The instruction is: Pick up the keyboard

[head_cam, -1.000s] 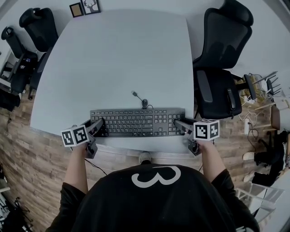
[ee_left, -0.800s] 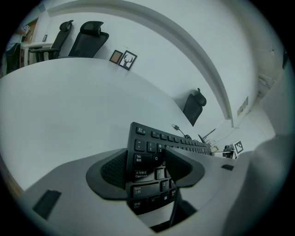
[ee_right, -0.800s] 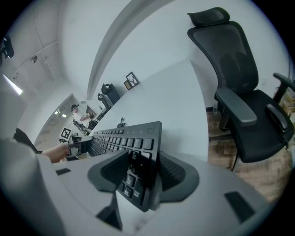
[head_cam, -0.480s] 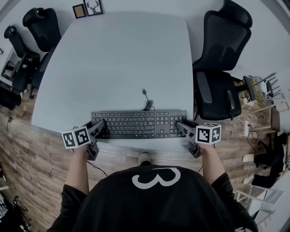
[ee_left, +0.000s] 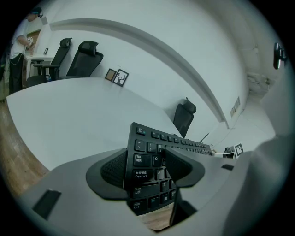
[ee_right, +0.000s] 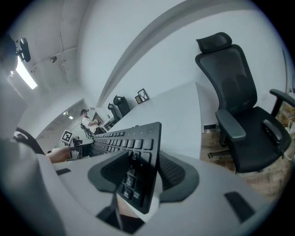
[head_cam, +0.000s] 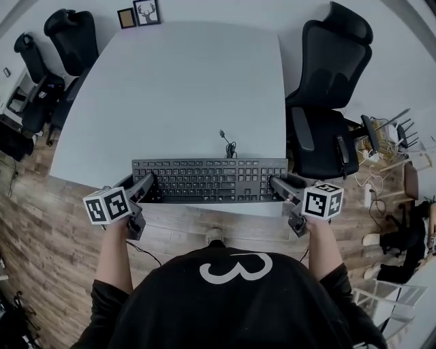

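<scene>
**Hidden:** In the head view the tongs cover both short ends of the keyboard (head_cam: 210, 181). The marker cubes (head_cam: 107, 205) mostly hide the hands. The keyboard's underside is out of sight, so I cannot tell whether it touches the surface (head_cam: 184, 82).

**Grip:**
- The left tongs (head_cam: 142, 189) are clenched on the keyboard's left end, with pads over the Caps Lock rows in the left gripper view.
- The right tongs (head_cam: 279, 188) are clenched on the right end.

**Position:** The keyboard lies at 6 o'clock on the surface, its long side along the near edge. The wood floor (ee_left: 154, 220) shows under its near left corner.

**Change from a second ago:**
- The keyboard looks larger against the surface.
- Its right end now reaches the surface's 3 o'clock edge.
- The cable (head_cam: 228, 144) and its plug have shifted toward 3 o'clock.
- Both tongs keep the same hold.

**Around:**
- The cable is bunched on the surface just past the keyboard at 12 o'clock.
- An office chair (head_cam: 330, 75) stands close to the surface at 2 to 3 o'clock.
- Two more chairs (head_cam: 68, 34) stand at 10 to 11 o'clock.
- Framed pictures (head_cam: 137, 13) are at the far edge at 12 o'clock.
- The clutter at 3 o'clock is too small to identify.
</scene>
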{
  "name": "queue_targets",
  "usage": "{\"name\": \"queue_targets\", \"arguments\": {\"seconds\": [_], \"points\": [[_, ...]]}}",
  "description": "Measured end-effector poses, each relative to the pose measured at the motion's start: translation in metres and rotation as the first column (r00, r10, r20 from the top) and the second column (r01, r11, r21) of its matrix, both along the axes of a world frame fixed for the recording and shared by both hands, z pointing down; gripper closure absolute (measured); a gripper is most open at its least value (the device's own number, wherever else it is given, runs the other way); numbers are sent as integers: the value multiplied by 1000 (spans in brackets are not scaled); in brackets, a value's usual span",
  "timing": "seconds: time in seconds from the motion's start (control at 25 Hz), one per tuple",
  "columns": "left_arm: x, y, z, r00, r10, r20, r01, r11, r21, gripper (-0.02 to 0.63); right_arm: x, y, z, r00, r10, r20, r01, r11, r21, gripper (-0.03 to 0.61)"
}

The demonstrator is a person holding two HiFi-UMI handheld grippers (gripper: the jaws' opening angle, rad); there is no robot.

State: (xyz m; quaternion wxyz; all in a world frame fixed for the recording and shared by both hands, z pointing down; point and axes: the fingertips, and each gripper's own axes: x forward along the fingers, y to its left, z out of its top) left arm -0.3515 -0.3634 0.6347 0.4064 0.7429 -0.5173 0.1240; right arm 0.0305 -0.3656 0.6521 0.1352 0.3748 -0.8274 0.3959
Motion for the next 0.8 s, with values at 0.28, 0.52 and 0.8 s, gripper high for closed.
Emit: {"name": "queue_targets", "arguments": {"seconds": [0.28,0.52,0.8], "points": [[35,58,-52,999,16,32,-20,992,126,354,36,67,-44,999,32,25,-34,993,115,380],[63,122,-102,999,16,51,-26,977,210,354,65,131,-88,998,38,51,-48,978,204,382],[59,129,-147,997,21,71,-41,954,298,353,60,140,-126,996,53,67,-69,960,271,382]]}}
